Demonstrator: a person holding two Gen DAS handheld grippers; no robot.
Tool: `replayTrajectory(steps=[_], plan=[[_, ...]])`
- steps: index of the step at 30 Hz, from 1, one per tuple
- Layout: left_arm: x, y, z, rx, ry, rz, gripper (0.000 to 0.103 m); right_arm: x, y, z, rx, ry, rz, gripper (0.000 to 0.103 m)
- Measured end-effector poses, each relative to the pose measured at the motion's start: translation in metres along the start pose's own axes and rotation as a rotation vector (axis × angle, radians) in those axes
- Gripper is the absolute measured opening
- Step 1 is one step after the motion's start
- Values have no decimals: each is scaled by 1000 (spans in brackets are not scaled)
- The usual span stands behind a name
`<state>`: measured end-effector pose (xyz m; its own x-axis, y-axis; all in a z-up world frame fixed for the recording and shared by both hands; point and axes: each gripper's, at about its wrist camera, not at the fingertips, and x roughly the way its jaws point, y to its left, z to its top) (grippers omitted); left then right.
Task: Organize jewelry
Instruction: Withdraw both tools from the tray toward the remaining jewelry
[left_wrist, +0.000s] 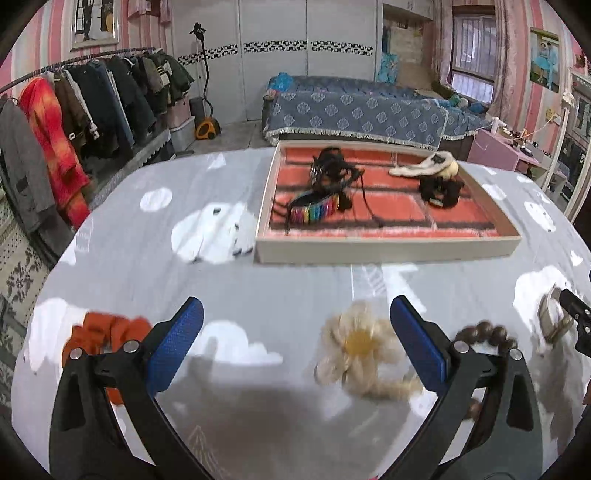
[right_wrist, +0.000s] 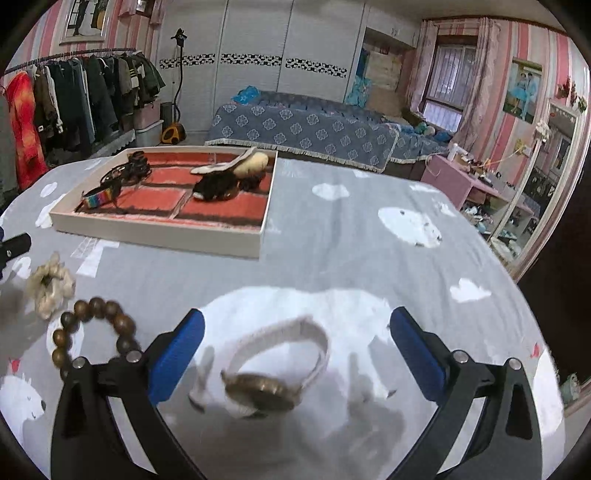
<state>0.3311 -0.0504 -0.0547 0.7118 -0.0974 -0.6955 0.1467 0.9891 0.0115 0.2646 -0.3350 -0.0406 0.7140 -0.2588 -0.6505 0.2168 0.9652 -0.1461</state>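
Note:
My left gripper (left_wrist: 295, 339) is open and empty above the grey cloth; a cream flower hair tie (left_wrist: 356, 343) lies just inside its right finger, an orange scrunchie (left_wrist: 110, 334) by its left finger, a brown bead bracelet (left_wrist: 484, 334) behind its right finger. My right gripper (right_wrist: 295, 350) is open, with a white-strapped watch (right_wrist: 273, 373) lying between its fingers. The bead bracelet (right_wrist: 94, 328) and flower tie (right_wrist: 50, 282) lie to its left. The red-lined tray (left_wrist: 384, 245), also in the right wrist view (right_wrist: 155, 236), holds a rainbow bracelet (left_wrist: 314, 210), black cords, a black scrunchie (left_wrist: 441, 190) and a cream piece.
The table has a grey cloth with white clouds and bears (right_wrist: 410, 225). A clothes rack (left_wrist: 74, 110) stands at left, a bed (left_wrist: 354, 110) behind the table, a mirror (right_wrist: 535, 206) at right. The right gripper's tip (left_wrist: 576, 314) shows at the left wrist view's right edge.

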Motion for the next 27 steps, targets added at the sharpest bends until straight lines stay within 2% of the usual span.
replayTrajectory(steps=[10,20,24,27], plan=[[-1,-5,-19,29,11,10,98,12,1,-16,54,40,58,98],[6,-24,-31,113,37,-22,98,19,13,-17,3,62,1,98],[9,-21,-29,93,36,-55,97,20,13,-17,-6,62,-26,98],[12,-23,-28,102,42,-58,93,23,13,-16,-8,78,-30,98]])
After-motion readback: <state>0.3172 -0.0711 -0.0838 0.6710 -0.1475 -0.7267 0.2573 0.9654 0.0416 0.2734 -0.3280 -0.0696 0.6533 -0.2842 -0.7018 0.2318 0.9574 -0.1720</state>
